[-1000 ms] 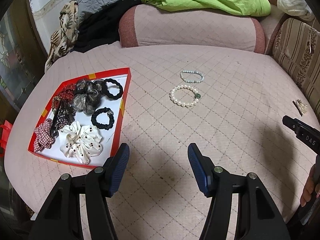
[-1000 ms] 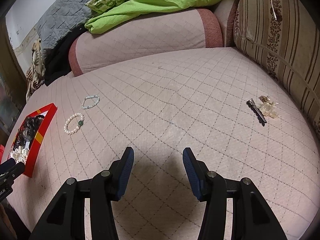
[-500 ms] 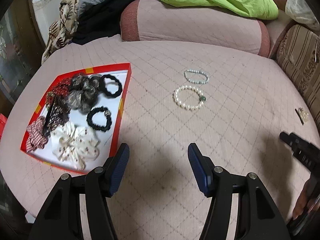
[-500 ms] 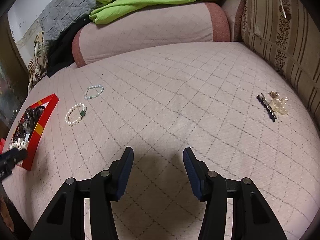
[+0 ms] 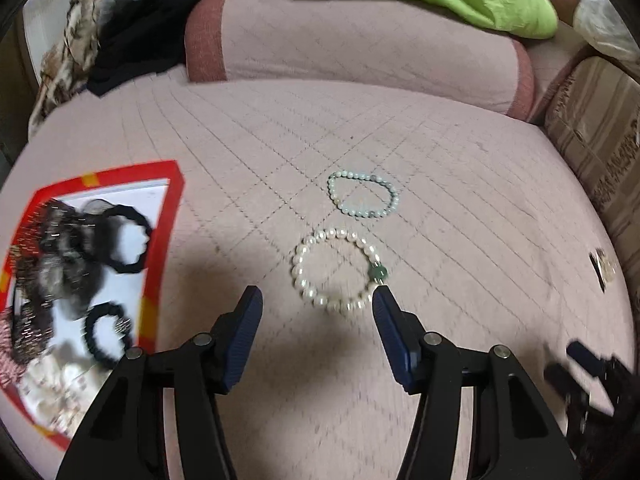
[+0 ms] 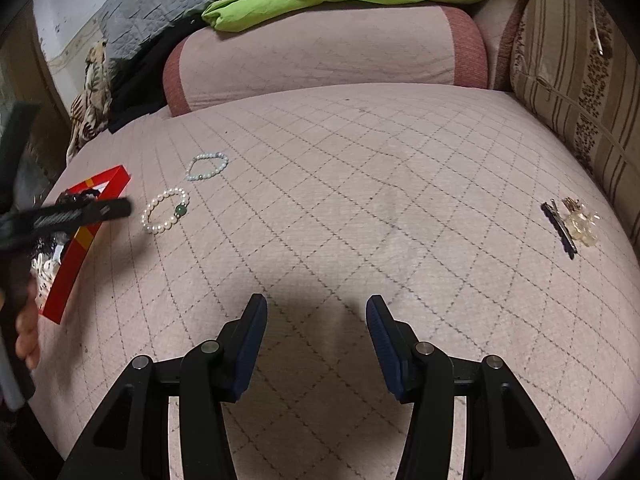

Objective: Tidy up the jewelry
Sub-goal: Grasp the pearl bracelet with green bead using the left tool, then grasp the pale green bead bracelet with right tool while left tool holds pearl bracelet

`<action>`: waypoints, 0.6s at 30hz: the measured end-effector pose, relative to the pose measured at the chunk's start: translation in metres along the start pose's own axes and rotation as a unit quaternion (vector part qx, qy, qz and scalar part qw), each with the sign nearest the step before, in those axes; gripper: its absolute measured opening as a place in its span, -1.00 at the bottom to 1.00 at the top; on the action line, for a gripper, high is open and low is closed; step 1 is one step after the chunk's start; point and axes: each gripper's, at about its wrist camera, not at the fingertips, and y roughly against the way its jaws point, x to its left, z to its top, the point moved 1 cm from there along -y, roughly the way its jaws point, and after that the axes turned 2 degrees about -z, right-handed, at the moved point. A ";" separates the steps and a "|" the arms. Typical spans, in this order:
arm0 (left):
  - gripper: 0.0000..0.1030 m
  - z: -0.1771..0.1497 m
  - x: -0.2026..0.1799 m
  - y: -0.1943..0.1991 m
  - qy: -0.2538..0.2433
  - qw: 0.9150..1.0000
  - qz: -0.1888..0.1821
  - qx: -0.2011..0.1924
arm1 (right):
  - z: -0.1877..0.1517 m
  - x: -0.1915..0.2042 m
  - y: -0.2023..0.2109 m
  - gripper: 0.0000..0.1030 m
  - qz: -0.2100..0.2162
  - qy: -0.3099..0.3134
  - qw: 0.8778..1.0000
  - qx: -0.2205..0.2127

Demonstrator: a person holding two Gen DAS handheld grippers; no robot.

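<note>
1. Pearl-white beads make up the pearl bracelet, a closed ring with one dark green bead on its right side; it lies flat on the pink quilted bed cover at the centre of the left wrist view.
2. Just above it in that frame, apart from it, lies the pale green bracelet, a smaller ring of mint and whitish beads.
3. Both jaws of the left hand-held gripper stand apart with nothing between the blue pads; its jaws have just been closing a little. The pearl bracelet lies just beyond the tips, and the right tip overlaps its lower right edge in the picture.
4. At the left edge of the left wrist view sits the red tray, holding black hair ties and scrunchies, blurred.
5. Jaws of the right hand-held gripper are half spread over bare cover, gripping nothing.
6. Only the right wrist view shows the hair clip sharply, a dark bar with clear, amber-tinted pieces beside it, at the right of the frame; in the left view it is a small blur at the right edge.
7. At its left edge the right wrist view shows the left hand-held gripper from outside, with fingers on its handle. The bracelets appear small at its centre left.
</note>
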 end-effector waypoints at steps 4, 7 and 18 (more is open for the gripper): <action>0.09 0.007 0.005 -0.026 0.013 1.000 0.000 0.023 | 0.001 0.002 -0.005 0.09 0.009 0.003 1.000 0.007; -0.21 0.007 0.003 -0.040 0.003 0.999 0.006 0.033 | 0.001 0.004 -0.008 0.08 0.011 0.007 1.000 0.010; -0.81 -0.037 0.019 -0.013 0.002 0.999 -0.024 0.030 | 0.000 0.005 -0.010 0.09 0.033 0.003 0.999 0.013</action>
